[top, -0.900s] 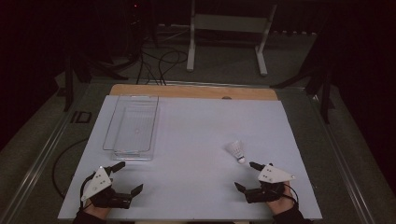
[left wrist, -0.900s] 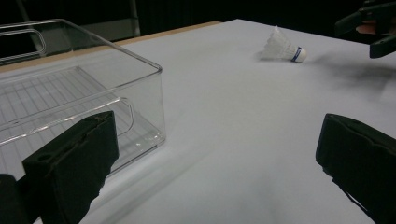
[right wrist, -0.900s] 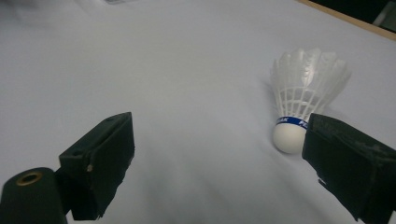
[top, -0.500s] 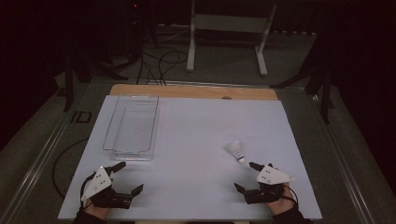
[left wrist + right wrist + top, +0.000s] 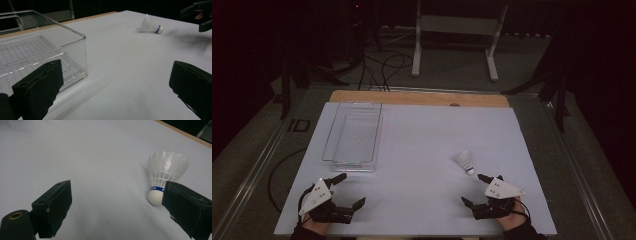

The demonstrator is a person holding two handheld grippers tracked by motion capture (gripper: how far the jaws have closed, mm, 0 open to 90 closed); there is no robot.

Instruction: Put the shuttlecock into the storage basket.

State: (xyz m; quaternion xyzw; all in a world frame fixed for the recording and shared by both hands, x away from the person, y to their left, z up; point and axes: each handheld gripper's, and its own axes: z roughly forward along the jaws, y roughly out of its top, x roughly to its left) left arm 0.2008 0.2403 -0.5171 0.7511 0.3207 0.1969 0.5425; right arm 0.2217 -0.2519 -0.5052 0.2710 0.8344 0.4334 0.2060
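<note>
A white shuttlecock with a blue band lies on its side on the white table, right of centre. My right gripper rests open just in front of it. In the right gripper view the shuttlecock lies ahead near the right jaw, outside the open gap of the right gripper. A clear plastic bin stands empty at the left. My left gripper is open near the front edge, just before the bin. The left gripper holds nothing, and the shuttlecock lies far off.
A wooden strip runs along the table's far edge. Beyond it stand a white frame and cables on the dark floor. The other hand's gripper shows at the top right of the left gripper view.
</note>
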